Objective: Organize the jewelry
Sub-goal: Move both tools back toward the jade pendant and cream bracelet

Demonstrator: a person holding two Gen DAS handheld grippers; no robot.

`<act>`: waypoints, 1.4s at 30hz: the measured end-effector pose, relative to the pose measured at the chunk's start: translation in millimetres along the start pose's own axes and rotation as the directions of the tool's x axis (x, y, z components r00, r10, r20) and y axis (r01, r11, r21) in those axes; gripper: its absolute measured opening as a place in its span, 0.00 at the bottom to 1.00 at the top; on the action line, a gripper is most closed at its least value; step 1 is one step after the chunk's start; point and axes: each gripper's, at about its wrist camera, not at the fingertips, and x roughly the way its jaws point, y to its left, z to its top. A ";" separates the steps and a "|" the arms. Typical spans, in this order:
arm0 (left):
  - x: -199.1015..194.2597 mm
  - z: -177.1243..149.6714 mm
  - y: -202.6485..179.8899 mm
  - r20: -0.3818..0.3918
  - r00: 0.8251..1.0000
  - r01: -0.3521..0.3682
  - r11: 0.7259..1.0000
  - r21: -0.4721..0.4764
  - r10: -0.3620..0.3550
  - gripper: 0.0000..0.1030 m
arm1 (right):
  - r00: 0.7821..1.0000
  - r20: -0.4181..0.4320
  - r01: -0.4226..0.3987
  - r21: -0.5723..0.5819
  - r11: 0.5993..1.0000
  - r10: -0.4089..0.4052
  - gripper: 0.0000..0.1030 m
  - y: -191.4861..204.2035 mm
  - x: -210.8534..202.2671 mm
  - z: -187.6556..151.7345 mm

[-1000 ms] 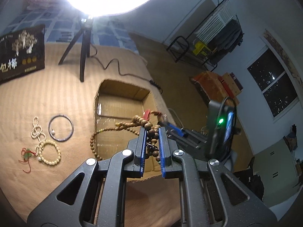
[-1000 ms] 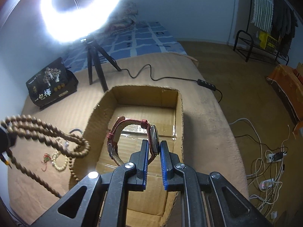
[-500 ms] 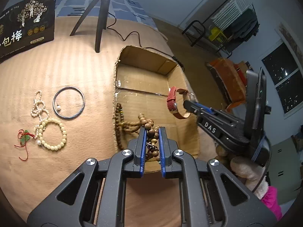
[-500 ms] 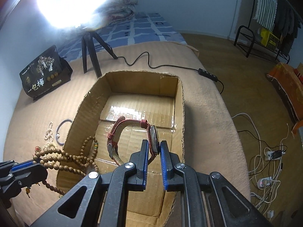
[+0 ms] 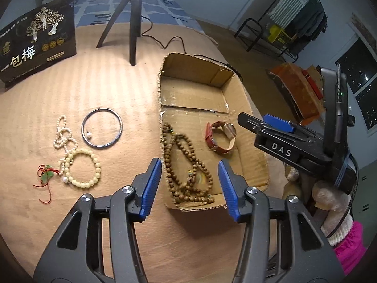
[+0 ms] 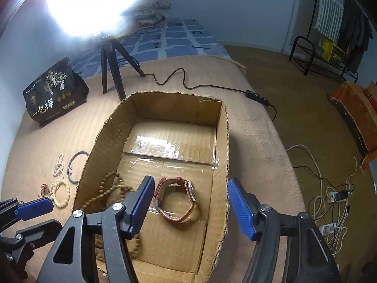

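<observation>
An open cardboard box (image 5: 235,89) (image 6: 225,141) sits on the tan blanket. Inside it lie a long brown wooden bead strand (image 5: 188,165) (image 6: 106,188) and a red-strapped watch (image 5: 220,136) (image 6: 176,199). My left gripper (image 5: 189,184) is open and empty, above the box's near edge over the beads. My right gripper (image 6: 190,202) is open and empty, just above the watch; it also shows in the left wrist view (image 5: 266,122). On the blanket left of the box lie a cream bead bracelet (image 5: 82,168), a small pearl strand (image 5: 62,132), a dark metal bangle (image 5: 101,127) and a green charm on red cord (image 5: 47,174).
A ring light on a black tripod (image 6: 113,70) stands behind the box, its cable (image 6: 200,86) running right across the blanket. A black printed bag (image 5: 35,47) stands at the back left. The blanket's right edge drops to a floor with cables and power strips (image 6: 334,198).
Both grippers have opened. The bead strand has dropped from my left gripper into the box, and the watch has dropped from my right gripper onto the box floor.
</observation>
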 end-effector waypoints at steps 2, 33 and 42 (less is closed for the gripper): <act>-1.7 -0.8 3.0 0.002 1.000 -0.005 1.000 -0.003 0.005 0.49 | 1.000 -0.002 -0.001 0.000 1.000 0.001 0.65 0.4 0.3 0.6; -75.2 -17.3 156.9 0.087 0.979 -0.170 0.974 -0.146 0.184 0.49 | 0.979 0.032 -0.195 -0.106 0.975 0.200 0.65 83.2 -20.3 12.2; -68.5 -21.6 190.6 0.050 0.986 -0.147 0.970 -0.195 0.159 0.43 | 0.953 -0.052 -0.302 -0.178 0.937 0.297 0.56 131.4 -15.7 5.4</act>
